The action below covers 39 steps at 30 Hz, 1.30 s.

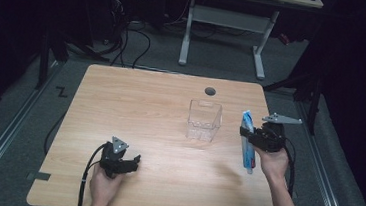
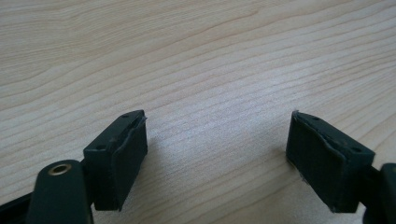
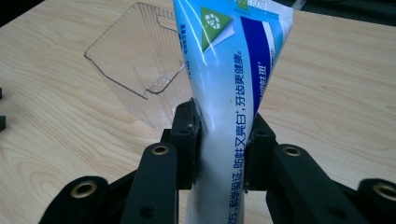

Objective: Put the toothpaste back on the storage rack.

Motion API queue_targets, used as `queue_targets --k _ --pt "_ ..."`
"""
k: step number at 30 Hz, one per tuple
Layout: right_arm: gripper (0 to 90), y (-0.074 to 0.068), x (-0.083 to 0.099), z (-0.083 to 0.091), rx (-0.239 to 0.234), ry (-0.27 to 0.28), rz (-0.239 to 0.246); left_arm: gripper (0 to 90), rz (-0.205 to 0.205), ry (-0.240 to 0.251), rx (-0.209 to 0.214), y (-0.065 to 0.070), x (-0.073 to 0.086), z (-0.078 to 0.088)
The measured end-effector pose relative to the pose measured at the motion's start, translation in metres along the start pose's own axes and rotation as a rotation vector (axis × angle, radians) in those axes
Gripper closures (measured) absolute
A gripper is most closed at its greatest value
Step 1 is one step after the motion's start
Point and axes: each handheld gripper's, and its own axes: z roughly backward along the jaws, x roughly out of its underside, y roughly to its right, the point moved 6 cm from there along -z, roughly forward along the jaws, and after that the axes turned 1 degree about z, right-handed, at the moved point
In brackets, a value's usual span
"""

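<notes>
A white and blue toothpaste tube [image 1: 248,141] hangs above the table's right side, with my right gripper [image 1: 246,132] shut on its middle. In the right gripper view the black pads press both sides of the toothpaste tube [image 3: 229,93], my right gripper [image 3: 223,140] squeezing it narrow. A clear plastic box [image 1: 203,120] stands open-topped on the table just left of the tube; the clear plastic box [image 3: 135,60] lies beyond the jaws. My left gripper [image 1: 135,162] rests low over the table's front left, open. In its own view my left gripper [image 2: 217,154] holds nothing over bare wood.
The light wooden table [image 1: 135,104] has a round cable hole [image 1: 210,91] near its far edge. Beyond it stand a white desk frame [image 1: 225,31] and cables on the grey floor. Both forearms enter from the table's front edge.
</notes>
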Motion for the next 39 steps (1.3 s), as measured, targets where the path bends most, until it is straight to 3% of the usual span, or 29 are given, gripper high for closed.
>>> queue_targets --k 16,39 --pt "71.1 -0.010 -0.010 0.006 -0.022 0.014 0.013 21.0 -0.001 -0.001 -0.001 0.000 0.000 0.000" --pt "71.1 -0.027 -0.017 0.001 -0.081 0.038 0.031 21.3 0.001 0.000 -0.003 0.000 0.000 0.000"
